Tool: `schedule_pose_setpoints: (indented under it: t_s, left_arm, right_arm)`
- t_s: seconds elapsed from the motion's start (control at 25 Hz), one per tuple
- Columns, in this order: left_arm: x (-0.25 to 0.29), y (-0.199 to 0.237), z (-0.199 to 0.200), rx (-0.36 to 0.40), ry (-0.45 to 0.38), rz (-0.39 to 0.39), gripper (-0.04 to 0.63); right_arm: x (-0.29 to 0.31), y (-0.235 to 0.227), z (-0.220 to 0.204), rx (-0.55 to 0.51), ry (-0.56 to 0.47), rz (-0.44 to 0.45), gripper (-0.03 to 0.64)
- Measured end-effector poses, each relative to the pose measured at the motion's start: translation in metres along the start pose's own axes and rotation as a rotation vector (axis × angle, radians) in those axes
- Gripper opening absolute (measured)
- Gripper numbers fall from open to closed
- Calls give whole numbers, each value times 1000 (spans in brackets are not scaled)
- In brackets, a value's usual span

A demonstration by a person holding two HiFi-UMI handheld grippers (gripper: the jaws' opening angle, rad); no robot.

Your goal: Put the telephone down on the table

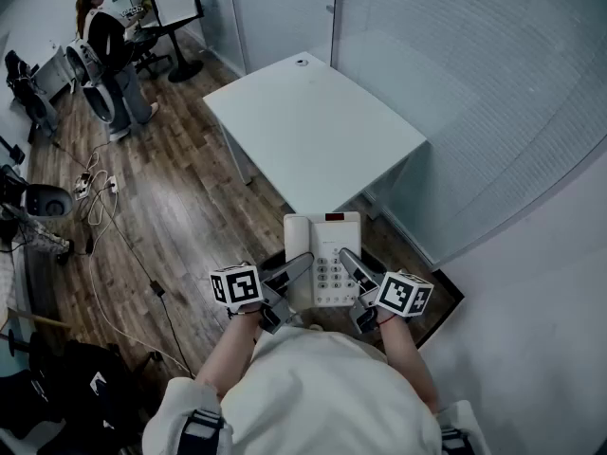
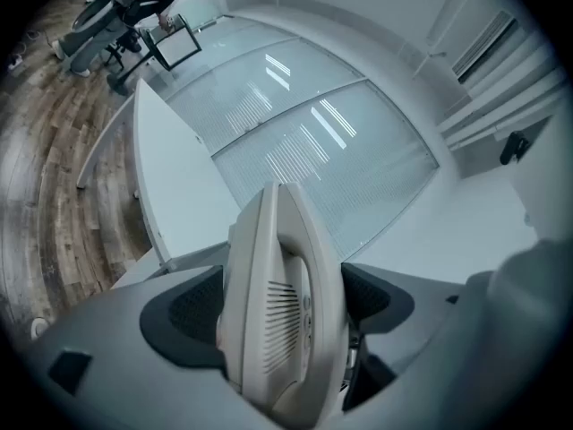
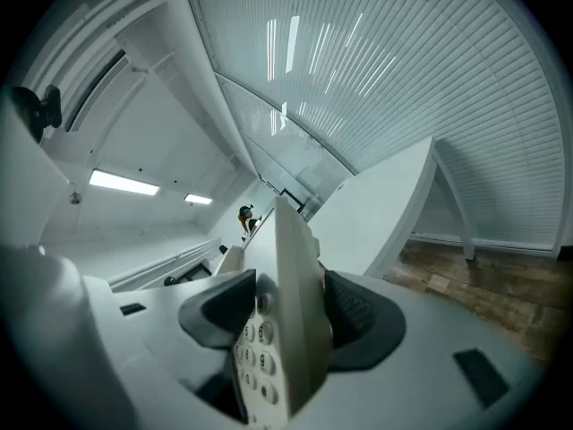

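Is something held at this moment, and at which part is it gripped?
The telephone is held by both grippers: the left gripper clamps its handset side, the right gripper its keypad side.

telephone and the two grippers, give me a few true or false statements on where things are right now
1. The telephone already lies on the table. False: it is held up just short of the table's near corner.
2. The left gripper and the right gripper are both shut on the telephone, one on each side. True.
3. The keypad faces up toward the head view. True.
4. Boxes crowd the table. False: only a small round thing shows on it, near the far corner.
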State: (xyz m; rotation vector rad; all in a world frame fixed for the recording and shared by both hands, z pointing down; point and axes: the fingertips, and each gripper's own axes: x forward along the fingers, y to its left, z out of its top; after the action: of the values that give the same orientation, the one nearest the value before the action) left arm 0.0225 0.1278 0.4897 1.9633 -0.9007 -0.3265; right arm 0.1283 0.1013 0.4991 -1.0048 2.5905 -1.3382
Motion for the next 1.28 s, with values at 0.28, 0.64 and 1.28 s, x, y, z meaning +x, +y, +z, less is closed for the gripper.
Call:
schedule_pose_setpoints:
  t_s: [0.28, 0.64, 1.28]
  left_arm:
    - [0, 2, 4, -3, -3, 5, 402]
    - [-3, 0, 0, -3, -6, 6, 402]
    - [0, 3, -7, -3, -8, 13, 402]
  right_arm:
    - [5, 1, 2, 3, 5, 8, 253]
    - [1, 3, -1, 2, 5, 8, 252]
    - [-2, -4, -5, 6, 4, 5, 253]
